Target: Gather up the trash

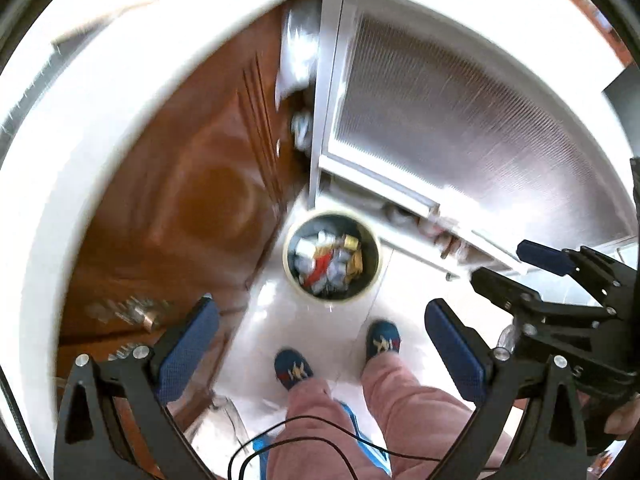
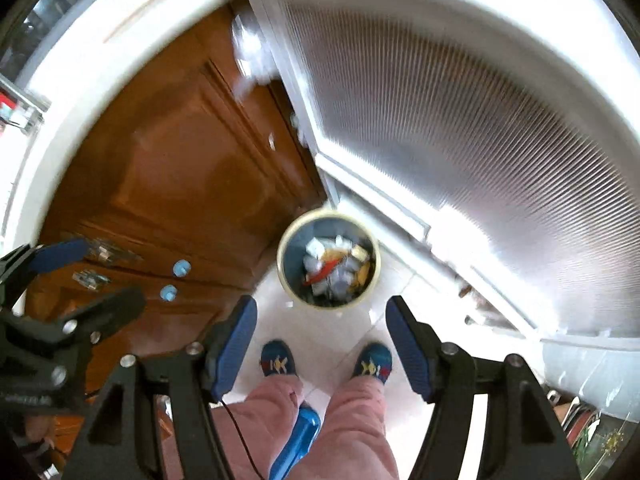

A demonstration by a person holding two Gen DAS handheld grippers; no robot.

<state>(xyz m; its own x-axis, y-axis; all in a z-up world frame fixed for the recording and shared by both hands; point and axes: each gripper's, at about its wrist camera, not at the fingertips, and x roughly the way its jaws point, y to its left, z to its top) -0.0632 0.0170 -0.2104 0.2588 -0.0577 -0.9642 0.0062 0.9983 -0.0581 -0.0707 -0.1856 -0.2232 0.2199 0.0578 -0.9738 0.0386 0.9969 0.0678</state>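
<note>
Trash bin [image 1: 332, 256], round and part full of crumpled wrappers, stands on the pale floor [image 2: 344, 328] in the corner where the wooden door [image 2: 180, 176] meets the ribbed glass panel [image 2: 460, 128]; it lies straight ahead of and below both grippers, beyond the slippered feet [image 2: 278, 360]; left gripper [image 1: 320, 344] and right gripper [image 2: 320, 340] both gape wide and carry nothing; neither looks clearly nearer.
</note>
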